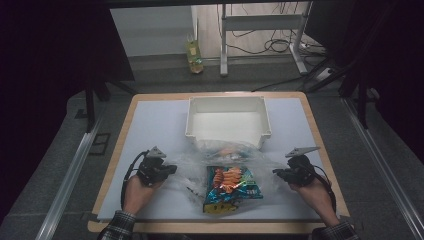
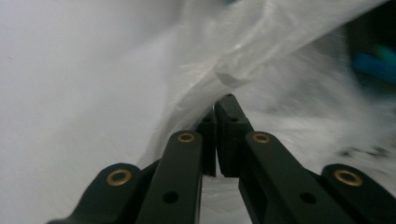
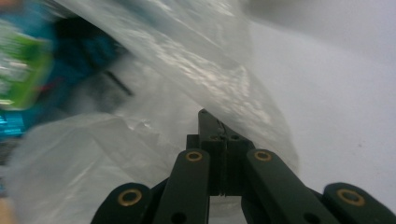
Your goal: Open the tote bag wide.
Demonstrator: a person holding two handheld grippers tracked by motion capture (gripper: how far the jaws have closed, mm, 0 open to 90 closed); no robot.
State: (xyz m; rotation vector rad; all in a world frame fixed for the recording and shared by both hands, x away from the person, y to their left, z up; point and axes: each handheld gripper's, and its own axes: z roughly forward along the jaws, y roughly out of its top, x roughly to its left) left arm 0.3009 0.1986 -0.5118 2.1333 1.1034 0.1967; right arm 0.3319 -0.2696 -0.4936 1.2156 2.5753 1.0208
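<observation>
Two grippers low on the table [image 1: 150, 120], each clamped on an edge of one clear plastic bag [image 1: 225, 165]. Nearest, at the person's side: left hand [image 1: 136, 192] and right hand [image 1: 312, 192], forearms in plaid sleeves. Left gripper [image 1: 171, 169] pointing inward, jaws pressed all but together with a fold of the bag's film pinched between them; in the left gripper view the film [image 2: 219, 74] rising from the jaw tips up and to the right, white table surface to the left. Right gripper [image 1: 276, 172] pointing inward from the other side, jaws closed tight on the bag's opposite edge; in the right gripper view the film [image 3: 196, 70] draped over and around the tips, sloping up to the left. Between both grippers, lying flat inside the bag: a colourful snack packet [image 1: 230, 187], blue and orange, well apart from either pair of jaws; blurred blue and green at the left of the right gripper view [image 3: 23, 70]. Just beyond the bag, touching its far edge: a white bin [image 1: 227, 102], open-topped. Farther off, on the floor past the table: a bottle [image 1: 194, 55] of yellowish liquid.
</observation>
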